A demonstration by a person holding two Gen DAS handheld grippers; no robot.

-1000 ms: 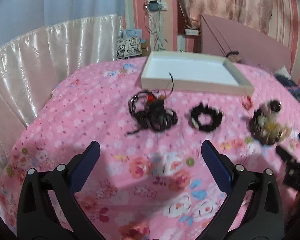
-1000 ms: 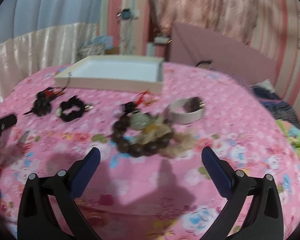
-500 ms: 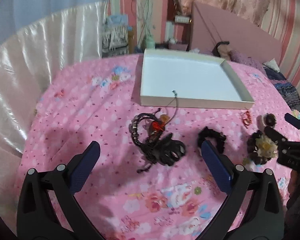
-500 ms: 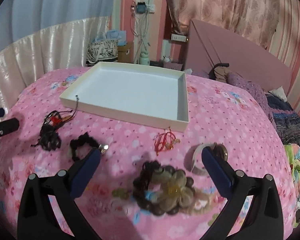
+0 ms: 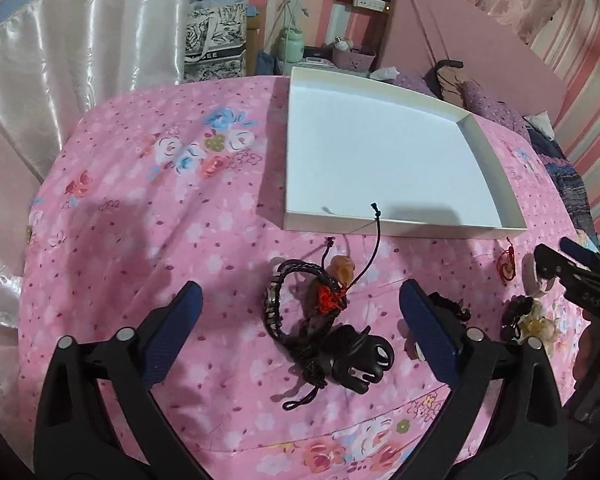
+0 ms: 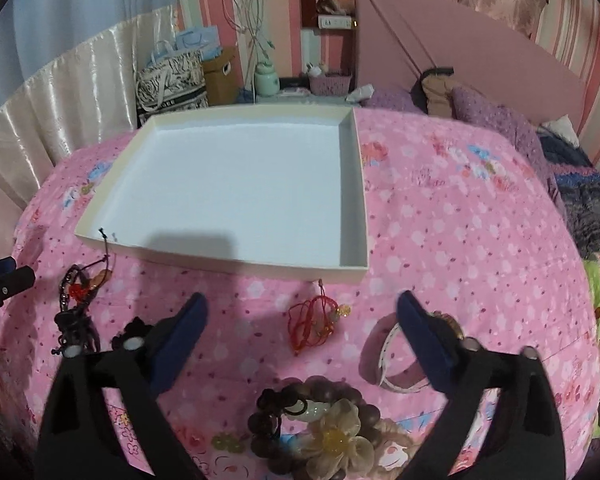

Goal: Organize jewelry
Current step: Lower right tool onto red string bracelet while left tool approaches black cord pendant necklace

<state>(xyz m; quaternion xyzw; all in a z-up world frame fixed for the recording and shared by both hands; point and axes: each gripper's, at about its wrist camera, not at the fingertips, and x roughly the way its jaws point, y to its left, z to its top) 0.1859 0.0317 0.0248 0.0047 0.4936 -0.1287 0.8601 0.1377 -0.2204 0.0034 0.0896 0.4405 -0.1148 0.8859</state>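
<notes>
An empty white tray [image 5: 404, 231] [image 6: 220, 258] lies on the pink floral bedspread. In the left wrist view, my open left gripper [image 5: 300, 308] hovers over a tangle of black cord bracelets with a red knot [image 5: 324, 312] and a black hair claw [image 5: 360, 356]. In the right wrist view, my open right gripper [image 6: 302, 312] hovers over a red string bracelet [image 6: 312, 322]. A dark bead bracelet with a cream flower [image 6: 320, 424] lies just below, a pink band [image 6: 392, 360] sits by the right finger, and a black scrunchie [image 6: 132, 330] is partly hidden by the left finger.
The right gripper [image 5: 580, 276] shows at the right edge of the left wrist view. A satin curtain [image 5: 60, 80], bags [image 6: 172, 80] and a pink headboard [image 6: 460, 40] stand beyond the bed. Pillows [image 6: 480, 116] lie at the far right.
Both grippers have risen and tilted down over the bed. The tray and the jewelry now appear closer and lower in both views. Nothing was picked up.
</notes>
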